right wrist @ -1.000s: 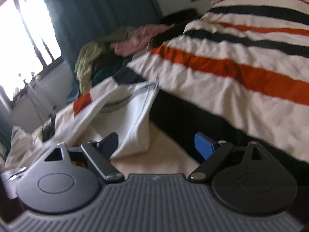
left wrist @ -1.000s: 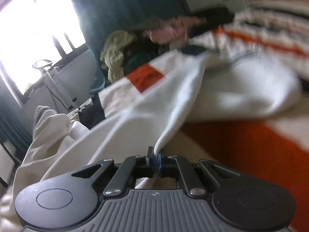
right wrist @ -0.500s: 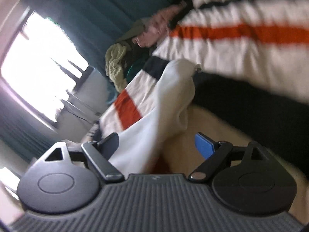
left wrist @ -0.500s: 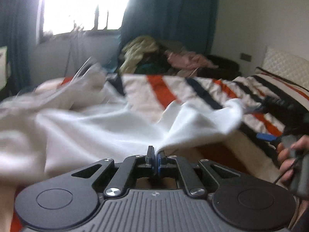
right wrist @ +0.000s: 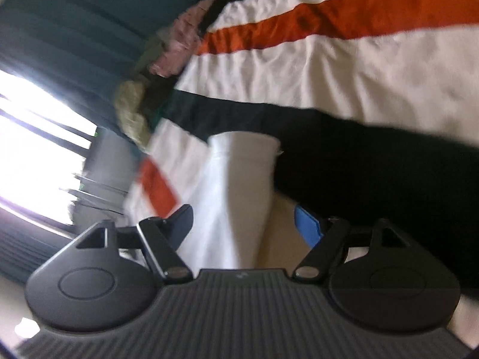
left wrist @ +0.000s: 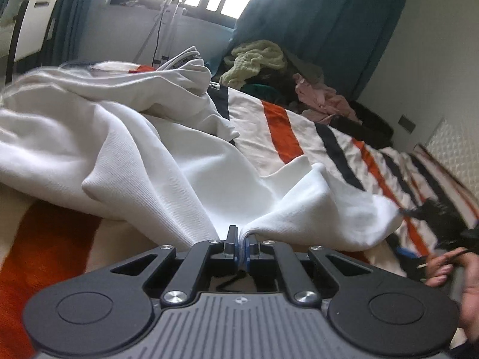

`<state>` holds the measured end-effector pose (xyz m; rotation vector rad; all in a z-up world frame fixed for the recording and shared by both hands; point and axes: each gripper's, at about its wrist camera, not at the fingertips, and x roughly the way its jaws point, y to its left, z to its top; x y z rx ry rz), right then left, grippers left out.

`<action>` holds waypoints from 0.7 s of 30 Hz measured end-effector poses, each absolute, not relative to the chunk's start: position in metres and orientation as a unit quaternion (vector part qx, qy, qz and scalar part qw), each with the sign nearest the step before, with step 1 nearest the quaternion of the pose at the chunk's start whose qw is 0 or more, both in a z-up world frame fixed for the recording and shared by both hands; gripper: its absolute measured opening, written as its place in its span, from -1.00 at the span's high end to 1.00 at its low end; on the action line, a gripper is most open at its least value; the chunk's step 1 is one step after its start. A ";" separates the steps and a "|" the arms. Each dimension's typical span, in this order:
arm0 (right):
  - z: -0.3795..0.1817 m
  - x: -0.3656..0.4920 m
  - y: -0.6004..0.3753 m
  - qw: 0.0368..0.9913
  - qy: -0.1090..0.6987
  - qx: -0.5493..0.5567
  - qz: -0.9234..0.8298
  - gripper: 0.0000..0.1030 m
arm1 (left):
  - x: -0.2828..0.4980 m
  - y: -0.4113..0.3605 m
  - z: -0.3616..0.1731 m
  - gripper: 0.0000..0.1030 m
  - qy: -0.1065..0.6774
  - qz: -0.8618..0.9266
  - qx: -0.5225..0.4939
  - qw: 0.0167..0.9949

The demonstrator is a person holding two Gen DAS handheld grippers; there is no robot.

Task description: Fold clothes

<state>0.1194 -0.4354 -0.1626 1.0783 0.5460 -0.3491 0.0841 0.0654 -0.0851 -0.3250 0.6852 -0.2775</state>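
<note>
The white garment (left wrist: 167, 161), soft, light and floppy, lies rumpled on the striped bed (left wrist: 287, 125), its edge pinched in the closed left tool (left wrist: 238, 246), while the right tool (right wrist: 244, 223) is closing, pads not yet pressing, around a hanging corner, probably the best hold.

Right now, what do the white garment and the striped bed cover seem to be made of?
White garment: probably thick cotton knit, matte; fine ribbed rows show and it drapes in soft heavy folds. Striped bed cover: looks like thin woven cotton, matte; small flat wrinkles, no sheen. Fibre cannot be confirmed.
</note>
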 end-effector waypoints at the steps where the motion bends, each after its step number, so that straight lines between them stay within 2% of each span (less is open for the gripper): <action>1: -0.166 0.126 -0.437 0.809 0.262 0.501 -0.162 -0.49 | 0.088 0.069 -0.090 0.90 0.341 -0.133 -0.178 0.913; 3: -0.173 0.139 -0.441 0.810 0.274 0.494 -0.161 -0.45 | 0.095 0.073 -0.100 0.90 0.359 -0.125 -0.204 0.902; 4: -0.173 0.147 -0.442 0.810 0.282 0.491 -0.154 -0.24 | 0.098 0.074 -0.104 0.90 0.364 -0.122 -0.208 0.900; 5: -0.174 0.155 -0.443 0.810 0.289 0.488 -0.147 0.11 | 0.100 0.074 -0.107 0.90 0.367 -0.120 -0.210 0.898; 7: -0.172 0.168 -0.446 0.813 0.297 0.480 -0.142 0.67 | 0.103 0.073 -0.111 0.90 0.368 -0.120 -0.209 0.898; 11: -0.155 0.188 -0.456 0.823 0.281 0.475 -0.134 0.82 | 0.105 0.057 -0.115 0.86 0.360 -0.143 -0.192 0.901; 16: -0.114 0.207 -0.479 0.855 0.188 0.476 -0.083 0.84 | 0.111 0.030 -0.117 0.83 0.330 -0.181 -0.174 0.910; 21: -0.059 0.178 -0.487 0.917 0.005 0.398 -0.011 0.84 | 0.122 0.007 -0.118 0.78 0.291 -0.214 -0.178 0.915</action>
